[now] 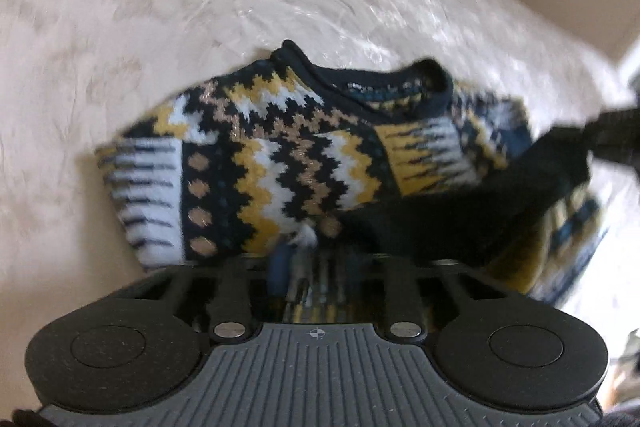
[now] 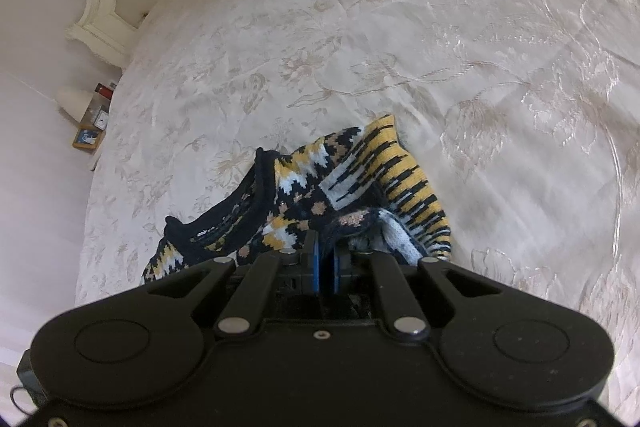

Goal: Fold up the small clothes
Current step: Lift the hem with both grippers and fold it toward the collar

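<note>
knit zigzag sweater (image 2: 320, 195) bunched on glossy embroidered bedspread (image 2: 440, 47), both grippers' jaws pinching its fabric.

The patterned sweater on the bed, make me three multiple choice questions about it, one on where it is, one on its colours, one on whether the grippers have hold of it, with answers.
1. Where does the sweater lie?
A. on a pale floral bedspread
B. on a wooden floor
C. in a basket

2. What colour is its neckline trim?
A. red
B. dark navy
C. white

3. How does the right gripper stand?
A. wide open above the bed
B. out of view
C. shut on the knit

Answers:
1 A, the embroidered bedspread surrounds it.
2 B, a dark band edges the collar in the left wrist view.
3 C, its blue pads pinch the fabric; the left gripper is closed at the hem too.
</note>
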`<state>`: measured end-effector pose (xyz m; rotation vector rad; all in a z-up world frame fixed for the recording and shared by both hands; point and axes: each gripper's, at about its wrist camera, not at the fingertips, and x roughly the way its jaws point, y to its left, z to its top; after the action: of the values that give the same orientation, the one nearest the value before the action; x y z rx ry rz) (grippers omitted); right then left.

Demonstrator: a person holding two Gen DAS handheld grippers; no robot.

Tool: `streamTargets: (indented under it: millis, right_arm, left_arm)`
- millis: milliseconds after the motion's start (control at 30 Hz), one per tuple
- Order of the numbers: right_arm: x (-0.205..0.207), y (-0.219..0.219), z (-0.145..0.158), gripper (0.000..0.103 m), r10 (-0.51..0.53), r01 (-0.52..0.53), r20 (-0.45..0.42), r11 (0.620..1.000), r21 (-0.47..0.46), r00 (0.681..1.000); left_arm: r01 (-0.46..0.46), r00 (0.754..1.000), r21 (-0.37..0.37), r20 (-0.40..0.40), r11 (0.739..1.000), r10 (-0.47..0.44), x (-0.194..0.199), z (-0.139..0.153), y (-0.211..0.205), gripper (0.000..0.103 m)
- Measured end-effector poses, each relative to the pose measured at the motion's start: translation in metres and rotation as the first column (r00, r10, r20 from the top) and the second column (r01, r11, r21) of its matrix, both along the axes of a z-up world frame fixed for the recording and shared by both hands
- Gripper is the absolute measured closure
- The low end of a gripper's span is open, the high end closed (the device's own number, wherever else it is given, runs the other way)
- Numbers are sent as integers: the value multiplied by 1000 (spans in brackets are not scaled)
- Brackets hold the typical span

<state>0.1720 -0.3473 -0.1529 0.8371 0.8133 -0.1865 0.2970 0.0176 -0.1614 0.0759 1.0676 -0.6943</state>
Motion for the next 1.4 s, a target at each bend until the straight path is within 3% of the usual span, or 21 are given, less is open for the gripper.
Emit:
streamTargets:
  millis: [167,367,533,667,767,867,933,1000,1167,1267,1400]
  right_arm:
    - [-7,-1,1,87,28,-28,25,999,17,999]
    - [-29,5,20,87,60,-62,82,998,30,995]
    - [-26,2,40,87,50,-58,137,997,50,989]
    - [3,-6,34,83,29,-35,103,998,61,994]
    - [19,-12,20,83,2,-6,59,998,68,998]
    - [24,-16,8,83,-4,1,31,997,80,999]
    - [24,-16,4,83,4,-5,16,997,74,1000]
    - [20,-19,-1,83,1,-2,4,997,80,1000]
    - [16,-22,-7,83,1,0,-18,997,82,1000]
    - [16,-22,-8,83,16,-14,-23,997,73,1000]
    - [19,-19,-9,83,27,-25,-22,997,74,999]
  left_arm:
    - [-167,983,-60,61,984,171,-33,20,12,98]
    - [-283,945,-148,124,948,301,-65,65,31,100]
    - [-330,923,-196,141,924,359,-40,94,43,102]
    - [-350,918,-138,146,927,368,-2,87,39,101]
    - [-320,935,-85,135,944,329,10,76,33,98]
    - [-229,965,11,134,973,226,3,62,25,95]
    - [-155,981,70,128,985,146,-6,51,20,84]
    - [-72,989,130,139,989,54,-18,40,13,74]
    - [86,984,224,133,971,-117,-33,20,-1,71]
    - [103,982,239,132,966,-138,-30,15,-10,70]
    - [58,990,214,112,975,-84,-13,7,-15,70]
